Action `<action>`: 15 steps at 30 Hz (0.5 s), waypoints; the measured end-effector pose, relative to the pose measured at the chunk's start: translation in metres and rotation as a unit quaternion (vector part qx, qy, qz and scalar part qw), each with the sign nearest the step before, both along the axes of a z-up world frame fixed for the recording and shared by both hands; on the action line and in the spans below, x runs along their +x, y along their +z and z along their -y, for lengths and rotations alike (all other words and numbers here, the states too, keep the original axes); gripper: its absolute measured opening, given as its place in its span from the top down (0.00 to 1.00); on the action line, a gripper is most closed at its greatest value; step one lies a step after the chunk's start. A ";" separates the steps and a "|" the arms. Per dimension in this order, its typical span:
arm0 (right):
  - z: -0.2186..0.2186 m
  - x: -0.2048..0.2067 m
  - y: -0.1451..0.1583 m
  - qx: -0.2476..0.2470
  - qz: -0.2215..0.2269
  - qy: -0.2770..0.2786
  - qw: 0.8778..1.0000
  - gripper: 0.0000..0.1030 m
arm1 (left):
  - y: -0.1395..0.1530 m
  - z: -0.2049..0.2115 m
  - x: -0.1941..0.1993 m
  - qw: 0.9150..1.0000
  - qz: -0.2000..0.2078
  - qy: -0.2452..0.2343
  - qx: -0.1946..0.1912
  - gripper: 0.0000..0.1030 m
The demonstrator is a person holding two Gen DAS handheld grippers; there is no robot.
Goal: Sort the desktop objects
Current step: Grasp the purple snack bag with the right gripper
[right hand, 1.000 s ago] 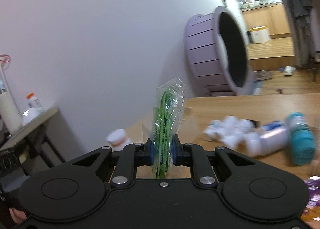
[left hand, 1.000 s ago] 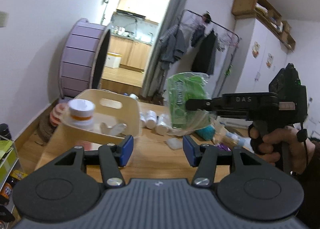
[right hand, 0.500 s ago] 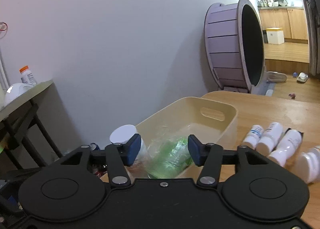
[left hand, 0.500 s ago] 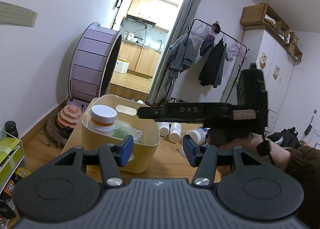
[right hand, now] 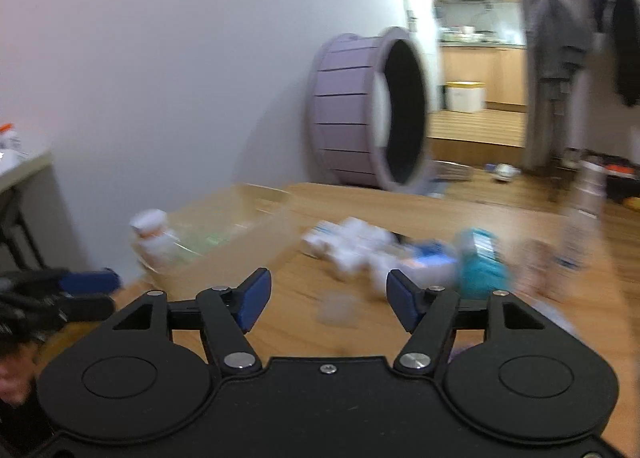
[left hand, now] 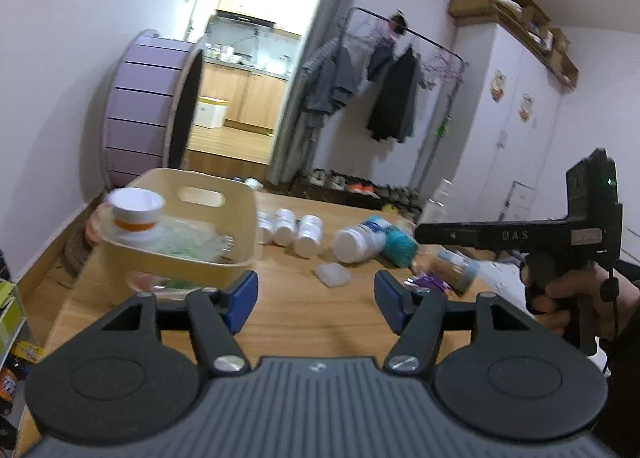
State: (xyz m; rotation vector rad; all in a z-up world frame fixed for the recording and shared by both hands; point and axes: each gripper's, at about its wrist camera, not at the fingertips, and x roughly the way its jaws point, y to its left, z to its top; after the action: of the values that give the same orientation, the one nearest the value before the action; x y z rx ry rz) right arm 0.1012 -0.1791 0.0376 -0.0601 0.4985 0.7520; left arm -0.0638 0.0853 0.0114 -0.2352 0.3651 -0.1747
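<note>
A beige bin [left hand: 244, 234] stands at the table's left and holds a white bottle with an orange band [left hand: 136, 209] and a green bag in clear plastic [left hand: 188, 248]. My left gripper [left hand: 316, 298] hovers in front of the bin, jaws opening, nothing between them. My right gripper [right hand: 328, 298] is to the right of the bin [right hand: 256, 242], over the table, its jaws also opening and empty. Small white bottles [left hand: 298, 227], a bigger white bottle [left hand: 356, 244] and a teal object [left hand: 400, 248] lie right of the bin. The right wrist view is blurred.
A small clear packet [left hand: 332, 274] lies on the wooden table [left hand: 304, 322] near both grippers. A purple packet [left hand: 424, 282] and a jar [left hand: 456, 268] sit at the right. A hand [left hand: 560, 298] holds the right gripper. A purple wheel [left hand: 144, 117] stands behind the table.
The right gripper let go of the green bag, which now lies in the bin, then drew back to the right. Both grippers' jaws stand wider than before.
</note>
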 end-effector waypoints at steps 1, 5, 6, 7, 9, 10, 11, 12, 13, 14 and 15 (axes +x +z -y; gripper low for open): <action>0.009 0.000 -0.003 -0.007 -0.001 -0.011 1.000 0.36 | -0.001 0.004 0.002 1.000 -0.002 -0.007 0.002 0.37; 0.034 0.004 -0.022 -0.031 -0.010 -0.045 0.998 0.35 | -0.005 0.022 0.011 0.999 -0.014 -0.031 0.013 0.37; 0.037 0.006 -0.027 -0.036 -0.012 -0.051 0.998 0.35 | -0.006 0.026 0.013 0.999 -0.017 -0.035 0.015 0.37; 0.039 0.008 -0.031 -0.040 -0.014 -0.055 0.998 0.35 | -0.008 0.029 0.015 0.999 -0.020 -0.038 0.018 0.37; 0.038 0.010 -0.039 -0.049 -0.015 -0.057 0.997 0.33 | -0.010 0.035 0.018 0.999 -0.023 -0.043 0.023 0.37; 0.037 0.012 -0.042 -0.055 -0.014 -0.058 0.997 0.30 | -0.010 0.037 0.020 0.998 -0.025 -0.045 0.025 0.37; 0.036 0.013 -0.045 -0.061 -0.013 -0.059 0.996 0.26 | -0.011 0.039 0.021 0.998 -0.027 -0.047 0.027 0.37; 0.035 0.014 -0.048 -0.066 -0.012 -0.060 0.996 0.26 | -0.012 0.041 0.023 0.998 -0.029 -0.049 0.029 0.37; 0.032 0.014 -0.051 -0.074 -0.009 -0.060 0.995 0.26 | -0.012 0.043 0.024 0.998 -0.030 -0.050 0.030 0.36; 0.028 0.015 -0.052 -0.083 -0.005 -0.057 0.995 0.26 | -0.013 0.044 0.025 0.998 -0.031 -0.052 0.031 0.36; 0.024 0.016 -0.054 -0.092 -0.001 -0.055 0.994 0.26 | -0.013 0.045 0.025 0.998 -0.032 -0.053 0.032 0.36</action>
State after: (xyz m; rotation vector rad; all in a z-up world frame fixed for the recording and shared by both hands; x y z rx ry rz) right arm 0.1175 -0.2034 -0.0163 -0.2024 0.5673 0.5973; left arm -0.0384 0.0402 -0.0018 -0.1594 0.4467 -0.2604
